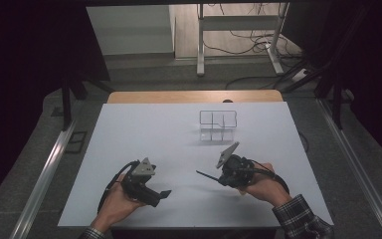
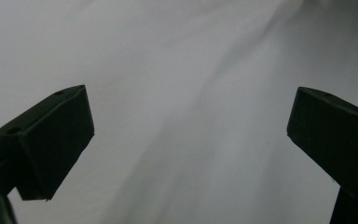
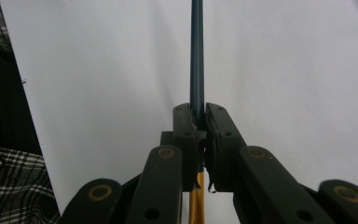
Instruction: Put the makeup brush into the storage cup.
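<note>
My right gripper (image 1: 218,179) sits at the front right of the white table (image 1: 144,134), held in a hand with a plaid sleeve (image 1: 298,219). In the right gripper view its jaws (image 3: 199,112) are shut on a thin dark blue pen (image 3: 196,56) with a yellow lower end. In the high view the pen (image 1: 206,175) sticks out to the left, just above the table. My left gripper (image 1: 162,194) is at the front left. In the left gripper view its jaws (image 2: 190,112) stand wide apart over bare white table, with nothing between them.
A clear plastic organiser (image 1: 218,126) with several compartments stands at the middle back of the table. A wooden edge (image 1: 194,96) runs behind the white top. Past it are a desk frame (image 1: 238,35) and cables on the floor. A plaid sleeve (image 3: 9,177) shows at the left of the right gripper view.
</note>
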The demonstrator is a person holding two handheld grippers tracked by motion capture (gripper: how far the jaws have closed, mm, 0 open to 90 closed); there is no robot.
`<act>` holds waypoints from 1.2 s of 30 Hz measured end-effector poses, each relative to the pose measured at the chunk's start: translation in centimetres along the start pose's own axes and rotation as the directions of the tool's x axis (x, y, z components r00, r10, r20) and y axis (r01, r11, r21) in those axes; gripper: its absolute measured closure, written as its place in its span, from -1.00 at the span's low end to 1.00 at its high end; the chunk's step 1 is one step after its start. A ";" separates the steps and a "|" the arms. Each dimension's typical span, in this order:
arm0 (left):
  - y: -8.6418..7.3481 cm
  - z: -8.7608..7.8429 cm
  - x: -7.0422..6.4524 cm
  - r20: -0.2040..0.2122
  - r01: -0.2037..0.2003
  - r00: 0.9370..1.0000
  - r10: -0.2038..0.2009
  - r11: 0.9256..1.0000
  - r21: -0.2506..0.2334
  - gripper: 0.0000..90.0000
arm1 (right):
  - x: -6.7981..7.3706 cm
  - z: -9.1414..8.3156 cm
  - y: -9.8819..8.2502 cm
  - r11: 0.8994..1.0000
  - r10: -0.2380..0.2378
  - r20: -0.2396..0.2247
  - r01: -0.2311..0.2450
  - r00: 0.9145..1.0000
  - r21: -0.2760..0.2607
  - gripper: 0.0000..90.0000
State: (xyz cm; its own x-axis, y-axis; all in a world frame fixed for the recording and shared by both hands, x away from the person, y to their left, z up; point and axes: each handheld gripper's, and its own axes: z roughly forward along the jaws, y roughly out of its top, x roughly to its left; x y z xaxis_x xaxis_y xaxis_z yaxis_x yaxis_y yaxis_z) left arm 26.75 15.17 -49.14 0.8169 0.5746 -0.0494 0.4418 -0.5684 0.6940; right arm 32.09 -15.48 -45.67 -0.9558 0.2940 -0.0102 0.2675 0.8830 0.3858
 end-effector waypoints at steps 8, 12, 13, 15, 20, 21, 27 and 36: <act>1.8 1.8 -0.8 0.025 -0.052 0.998 0.052 0.999 0.013 -0.93 | 0.5 0.4 0.7 0.999 -0.029 -0.017 0.029 0.999 0.023 0.86; 2.5 2.6 -1.3 0.035 -0.077 0.996 0.076 0.997 0.016 -0.90 | 0.8 0.5 1.1 0.999 -0.039 -0.024 0.040 0.999 0.032 0.86; 2.7 2.8 -1.4 0.037 -0.090 0.995 0.089 0.996 0.020 -0.89 | 0.8 0.5 1.2 0.998 -0.044 -0.026 0.045 0.999 0.034 0.86; 3.0 3.1 -1.5 0.042 -0.106 0.994 0.105 0.994 0.024 -0.86 | 1.0 0.7 1.4 0.998 -0.053 -0.034 0.054 0.998 0.039 0.86; 3.7 4.0 -2.0 0.054 -0.151 0.987 0.149 0.988 0.043 -0.80 | 1.4 1.0 2.0 0.997 -0.062 -0.044 0.064 0.997 0.049 0.86; 3.9 4.2 -2.1 0.060 -0.160 0.986 0.158 0.986 0.045 -0.78 | 1.4 1.0 2.1 0.996 -0.066 -0.040 0.068 0.997 0.054 0.86; 4.4 4.8 -2.7 0.059 -0.202 0.978 0.199 0.978 0.044 -0.60 | 1.7 1.3 2.6 0.994 -0.095 -0.054 0.098 0.994 0.054 0.86; 4.7 5.1 -3.4 0.057 -0.281 0.959 0.278 0.959 0.045 -0.02 | 2.0 1.4 2.9 0.992 -0.112 -0.073 0.115 0.991 0.043 0.86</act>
State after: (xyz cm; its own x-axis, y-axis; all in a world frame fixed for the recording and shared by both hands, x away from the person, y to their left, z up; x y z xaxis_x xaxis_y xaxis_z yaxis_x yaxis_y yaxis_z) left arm 27.90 7.54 -49.39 0.9272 0.3596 0.1050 0.2111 -0.7331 0.6466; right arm 31.09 -11.82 -45.86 -0.9860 0.1658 0.0146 0.1608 0.9257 0.3424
